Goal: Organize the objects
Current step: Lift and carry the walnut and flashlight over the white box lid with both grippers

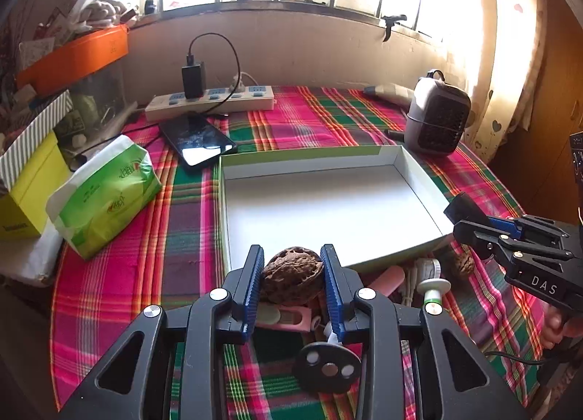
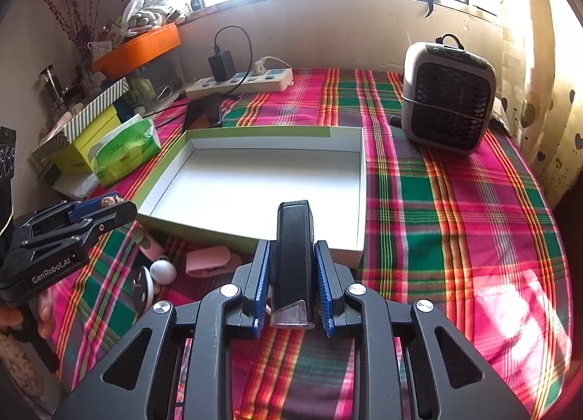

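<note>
- Left gripper (image 1: 293, 274): clamped on a brown walnut (image 1: 292, 274), gripped between the blue ribbed pads at their forward ends, raised above the plaid tablecloth (image 1: 182, 223).
- Right gripper (image 2: 292, 274): clamped on a black oblong device (image 2: 294, 256), lengthwise between the pads, front end protruding beyond the tips, clear cap at the rear.
- Both loads positioned just before the near rim of the white tray (image 1: 415, 179).
- Second walnut (image 1: 464, 264) on the cloth beside the tray.
- Legible: "DAS" on right gripper; "GenRobot.AI" on left gripper.
</note>
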Demonstrator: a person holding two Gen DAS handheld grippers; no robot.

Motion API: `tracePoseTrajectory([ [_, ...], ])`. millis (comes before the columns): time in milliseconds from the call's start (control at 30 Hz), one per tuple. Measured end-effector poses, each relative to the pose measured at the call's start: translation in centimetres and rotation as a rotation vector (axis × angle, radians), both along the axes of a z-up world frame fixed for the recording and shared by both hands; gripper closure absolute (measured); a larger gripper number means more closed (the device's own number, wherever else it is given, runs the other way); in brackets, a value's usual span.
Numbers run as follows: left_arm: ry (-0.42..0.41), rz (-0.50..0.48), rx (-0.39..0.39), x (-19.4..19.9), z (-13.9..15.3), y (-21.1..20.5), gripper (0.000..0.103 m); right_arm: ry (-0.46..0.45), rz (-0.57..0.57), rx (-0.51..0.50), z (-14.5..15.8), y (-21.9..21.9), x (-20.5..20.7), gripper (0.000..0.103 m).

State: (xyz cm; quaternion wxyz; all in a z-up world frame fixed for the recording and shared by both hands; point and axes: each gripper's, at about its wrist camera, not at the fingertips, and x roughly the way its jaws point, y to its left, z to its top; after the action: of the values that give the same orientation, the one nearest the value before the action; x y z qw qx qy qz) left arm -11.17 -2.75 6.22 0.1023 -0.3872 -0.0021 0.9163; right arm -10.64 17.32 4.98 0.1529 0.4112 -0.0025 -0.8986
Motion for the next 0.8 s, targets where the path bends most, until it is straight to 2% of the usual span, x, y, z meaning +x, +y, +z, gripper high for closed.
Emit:
tracePoseTrajectory([
  [200, -0.012, -0.007, -0.01, -2.8, -0.2, 0.6, 0.073, -0.011, 0.009, 0.003, 0.4, -0.6, -2.8, 0.078],
  [467, -0.049, -0.021, -0.013, -7.1, -0.9, 1.3, 0.073, -0.071, 0.015, -0.018, -0.5, -1.3, -7.2, 0.078],
  [800, -0.108, -0.01, -0.019, -10.8, -2.9, 2.0, 0.073, -0.118, 0.01, 0.033, -2.2, -2.5, -11.0, 0.078],
])
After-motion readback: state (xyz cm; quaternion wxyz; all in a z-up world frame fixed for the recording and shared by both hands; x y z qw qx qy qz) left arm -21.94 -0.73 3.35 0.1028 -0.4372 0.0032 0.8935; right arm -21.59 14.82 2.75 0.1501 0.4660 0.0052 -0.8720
